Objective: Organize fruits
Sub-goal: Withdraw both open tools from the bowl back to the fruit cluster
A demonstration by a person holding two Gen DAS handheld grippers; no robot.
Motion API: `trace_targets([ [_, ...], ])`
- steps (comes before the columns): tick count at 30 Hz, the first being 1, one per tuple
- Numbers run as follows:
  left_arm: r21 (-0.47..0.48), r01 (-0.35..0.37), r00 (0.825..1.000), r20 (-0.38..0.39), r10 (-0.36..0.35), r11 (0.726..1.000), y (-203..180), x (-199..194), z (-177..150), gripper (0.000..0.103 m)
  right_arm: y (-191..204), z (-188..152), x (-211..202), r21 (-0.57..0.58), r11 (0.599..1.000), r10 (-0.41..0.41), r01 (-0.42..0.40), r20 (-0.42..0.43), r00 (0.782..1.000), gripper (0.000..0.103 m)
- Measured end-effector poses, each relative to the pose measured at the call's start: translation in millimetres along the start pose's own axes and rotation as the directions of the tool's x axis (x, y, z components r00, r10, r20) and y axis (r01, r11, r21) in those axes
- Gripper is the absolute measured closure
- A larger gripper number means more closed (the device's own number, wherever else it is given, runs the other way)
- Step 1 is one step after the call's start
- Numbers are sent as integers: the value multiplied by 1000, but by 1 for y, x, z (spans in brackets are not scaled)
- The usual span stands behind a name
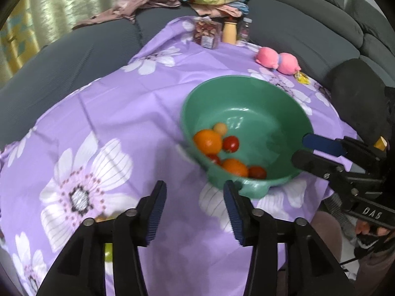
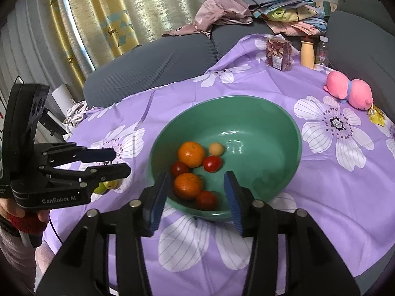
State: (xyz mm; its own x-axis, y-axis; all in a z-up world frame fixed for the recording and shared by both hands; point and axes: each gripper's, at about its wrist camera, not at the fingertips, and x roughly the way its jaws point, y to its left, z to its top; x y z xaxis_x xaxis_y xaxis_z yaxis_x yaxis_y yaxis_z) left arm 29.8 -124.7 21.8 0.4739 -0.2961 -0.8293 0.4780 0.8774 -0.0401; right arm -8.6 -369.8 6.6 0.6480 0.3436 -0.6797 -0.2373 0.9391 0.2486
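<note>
A green bowl (image 2: 271, 133) sits on the purple flowered tablecloth and also shows in the left wrist view (image 1: 246, 98). It holds two oranges (image 2: 191, 154), several red tomatoes (image 2: 211, 164) and a small pale fruit (image 2: 216, 148). My right gripper (image 2: 197, 193) is open and empty at the bowl's near rim. My left gripper (image 1: 195, 204) is open and empty over bare cloth left of the bowl. Green-yellow fruit (image 2: 108, 186) lies on the cloth under the left gripper (image 2: 118, 160), mostly hidden; a bit shows in the left wrist view (image 1: 108, 251).
A pink plush toy (image 2: 349, 90), a bag of snacks (image 2: 279, 53), a beige bottle (image 2: 307, 54) and a clear bottle stand at the table's far side. A grey sofa (image 2: 160, 64) with piled clothes wraps around the table. A curtain hangs behind.
</note>
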Motion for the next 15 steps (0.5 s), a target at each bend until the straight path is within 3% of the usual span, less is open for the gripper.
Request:
trace_targets([
  [4,-52,-14,1000,3,14,999,14,-10,-13,39,9,0,-1,0,1000,-4,4,-10,1000,42],
  [15,-174,-39,999,12,41,984,54,-31,-47,38,37,1,-6,-53,999,5,-6,-20,1000,39],
])
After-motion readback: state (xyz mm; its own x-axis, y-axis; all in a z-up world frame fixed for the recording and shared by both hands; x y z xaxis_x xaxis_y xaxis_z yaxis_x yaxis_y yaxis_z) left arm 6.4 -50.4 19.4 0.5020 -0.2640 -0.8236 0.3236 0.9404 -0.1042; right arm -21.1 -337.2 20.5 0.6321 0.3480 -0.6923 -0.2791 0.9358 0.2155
